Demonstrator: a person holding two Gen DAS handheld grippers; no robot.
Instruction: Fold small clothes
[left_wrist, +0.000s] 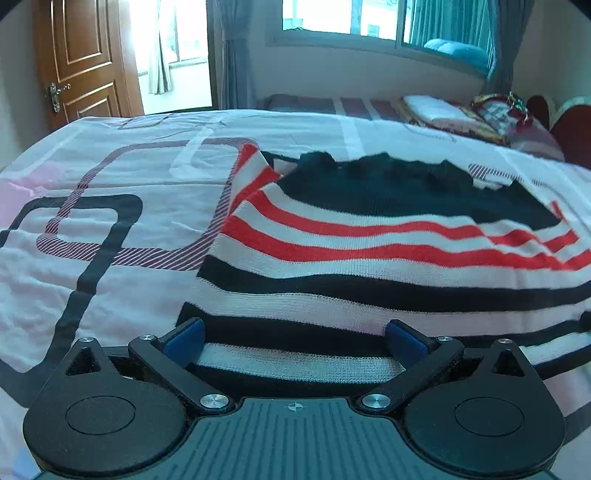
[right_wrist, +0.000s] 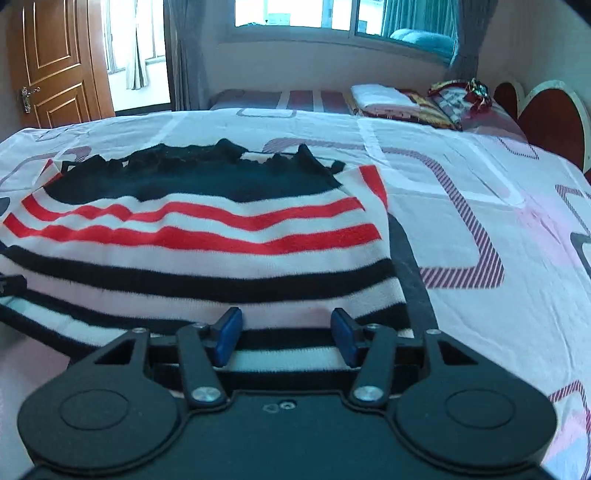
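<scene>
A small knitted sweater with red, white and black stripes and a black top part lies flat on the bed; it also shows in the right wrist view. My left gripper is open, its blue pads spread wide over the sweater's near hem at its left corner. My right gripper is open, its blue pads standing over the near hem close to the sweater's right corner. Neither gripper holds the fabric.
The bed sheet is white and pink with dark loop patterns. Folded bedding and pillows lie at the far right by a red headboard. A wooden door and a window are behind.
</scene>
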